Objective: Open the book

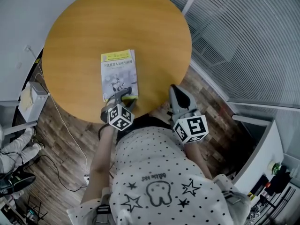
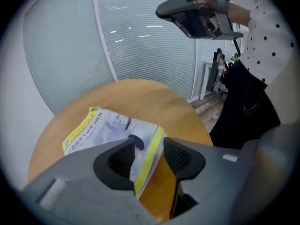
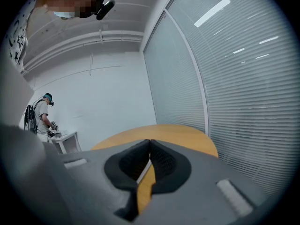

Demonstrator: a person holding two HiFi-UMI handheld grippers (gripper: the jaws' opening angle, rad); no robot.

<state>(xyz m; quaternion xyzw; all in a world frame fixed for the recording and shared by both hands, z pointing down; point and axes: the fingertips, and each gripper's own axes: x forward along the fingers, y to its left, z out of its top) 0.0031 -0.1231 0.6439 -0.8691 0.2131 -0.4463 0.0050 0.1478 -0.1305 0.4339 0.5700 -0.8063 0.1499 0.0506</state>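
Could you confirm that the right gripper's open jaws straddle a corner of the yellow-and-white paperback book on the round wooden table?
No, it is the left gripper whose jaws straddle the yellow-and-white paperback book, as the left gripper view shows.

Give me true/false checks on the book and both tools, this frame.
1. The book lies closed, cover up, on the round table. True.
2. The left tool is shut. False: its jaws stand apart, with the book's corner between them.
3. The right tool holds the book. False: its jaws are together and empty, away from the book.
4. The book's cover carries a yellow band. True.
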